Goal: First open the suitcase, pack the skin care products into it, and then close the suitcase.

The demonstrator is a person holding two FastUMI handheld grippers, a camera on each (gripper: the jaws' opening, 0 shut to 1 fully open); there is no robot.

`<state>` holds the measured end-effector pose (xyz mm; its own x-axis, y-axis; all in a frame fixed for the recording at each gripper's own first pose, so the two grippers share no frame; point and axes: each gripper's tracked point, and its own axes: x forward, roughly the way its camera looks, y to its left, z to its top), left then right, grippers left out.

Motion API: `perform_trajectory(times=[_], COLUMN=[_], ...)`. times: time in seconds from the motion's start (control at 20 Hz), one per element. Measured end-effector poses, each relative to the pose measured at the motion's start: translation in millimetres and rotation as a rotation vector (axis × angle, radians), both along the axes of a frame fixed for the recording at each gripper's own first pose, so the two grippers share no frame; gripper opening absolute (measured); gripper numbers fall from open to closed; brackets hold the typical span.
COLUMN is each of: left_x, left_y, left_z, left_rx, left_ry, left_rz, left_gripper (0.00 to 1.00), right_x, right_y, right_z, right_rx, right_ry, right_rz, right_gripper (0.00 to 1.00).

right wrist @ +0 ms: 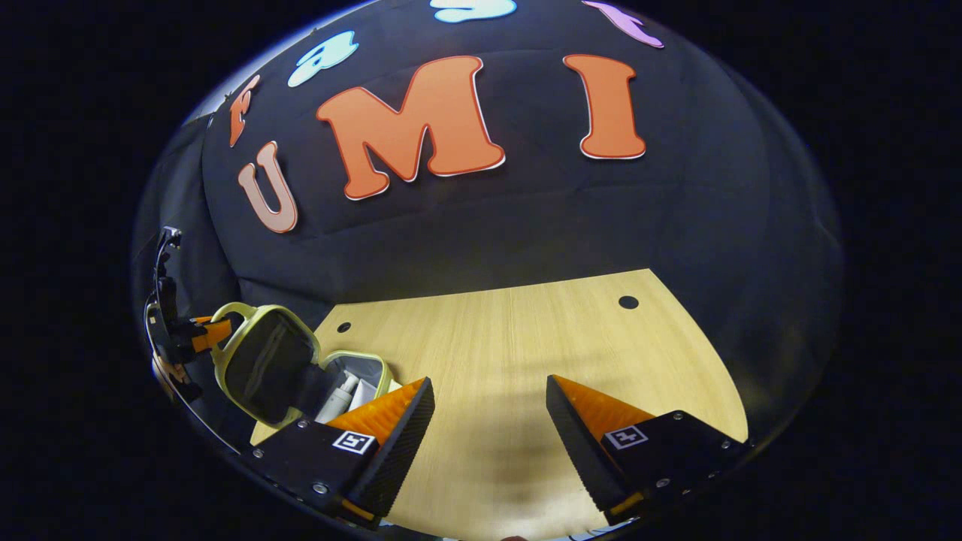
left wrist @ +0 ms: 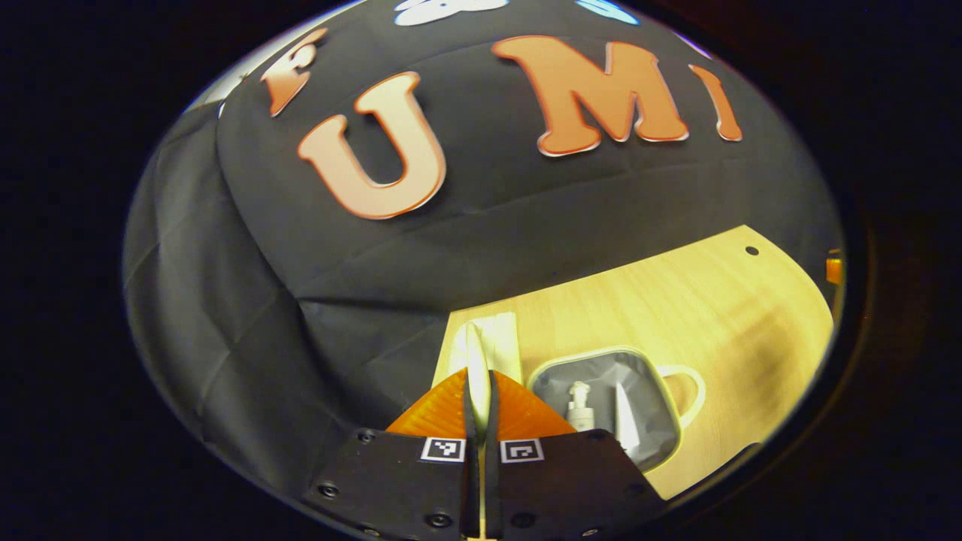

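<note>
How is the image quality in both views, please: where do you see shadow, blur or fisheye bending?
Left gripper view: the light wooden table curves strongly from the fisheye, a soft shadow darkens its right part, and the thin pale lid edge pinched in the left gripper looks bright, slightly overexposed. Right gripper view: the small yellow-green suitcase with grey lining is bent near the edge; a diffuse shadow lies between the open right gripper fingers.

A recording booth, not a home: black cloth wall (right wrist: 526, 218) draped close behind a pale wooden counter (right wrist: 511, 338) (drilled with small round holes), lit from above.
</note>
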<state>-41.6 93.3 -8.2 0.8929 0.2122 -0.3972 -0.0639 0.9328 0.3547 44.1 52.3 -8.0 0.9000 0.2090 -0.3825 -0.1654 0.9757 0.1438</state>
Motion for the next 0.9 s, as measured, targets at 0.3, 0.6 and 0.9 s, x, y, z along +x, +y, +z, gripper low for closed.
perform_trajectory(times=[0.3, 0.6, 0.9], left_x=[23, 56, 72], left_y=[-155, -212, -202], left_z=[-85, -198, -261], left_rx=[0.034, 0.095, 0.082], left_ry=[0.094, 0.232, 0.253], left_rz=[-0.104, -0.153, -0.144], left_gripper=[0.03, 0.03, 0.03], right_x=[-6, -14, -19], right_y=[-77, -131, -147], right_z=[-13, -39, -63], right_rx=[-0.006, -0.031, -0.061], right_ry=[0.012, 0.039, 0.066], right_rz=[-0.036, -0.097, -0.11], right_gripper=[0.95, 0.95, 0.95])
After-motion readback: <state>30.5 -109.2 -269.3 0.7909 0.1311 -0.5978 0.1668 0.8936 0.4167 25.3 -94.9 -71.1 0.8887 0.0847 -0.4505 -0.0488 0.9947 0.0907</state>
